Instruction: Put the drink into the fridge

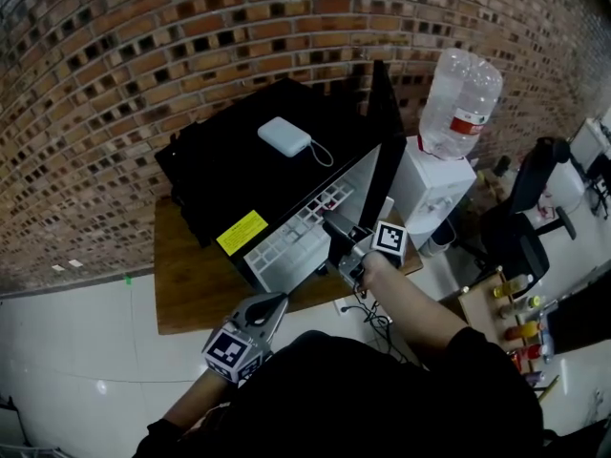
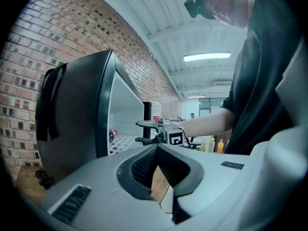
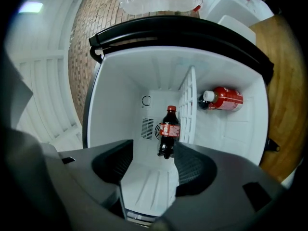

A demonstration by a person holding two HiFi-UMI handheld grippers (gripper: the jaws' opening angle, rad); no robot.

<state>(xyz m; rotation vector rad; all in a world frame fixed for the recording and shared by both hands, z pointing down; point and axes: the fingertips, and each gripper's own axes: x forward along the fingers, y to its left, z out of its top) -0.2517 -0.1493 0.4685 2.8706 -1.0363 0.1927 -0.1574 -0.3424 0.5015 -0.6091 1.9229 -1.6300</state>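
Note:
A black mini fridge (image 1: 277, 151) lies on a wooden table (image 1: 191, 284) with its door (image 1: 387, 151) swung open. In the right gripper view a dark cola bottle (image 3: 167, 131) with a red label stands deep in the white interior, beside the wire shelf (image 3: 188, 105). A second red-labelled bottle (image 3: 222, 99) lies on the far side of that shelf. My right gripper (image 3: 154, 150) is open at the fridge mouth (image 1: 334, 241), with nothing between its pads; the cola bottle is beyond its tips. My left gripper (image 1: 282, 301) hangs low in front of the table, shut and empty (image 2: 156, 150).
A white power bank (image 1: 284, 136) with a cable rests on the fridge. A water dispenser (image 1: 434, 189) with a clear jug (image 1: 460, 103) stands right of the door. Several drink bottles (image 1: 516, 308) sit on a small wooden stand at right. A brick wall is behind.

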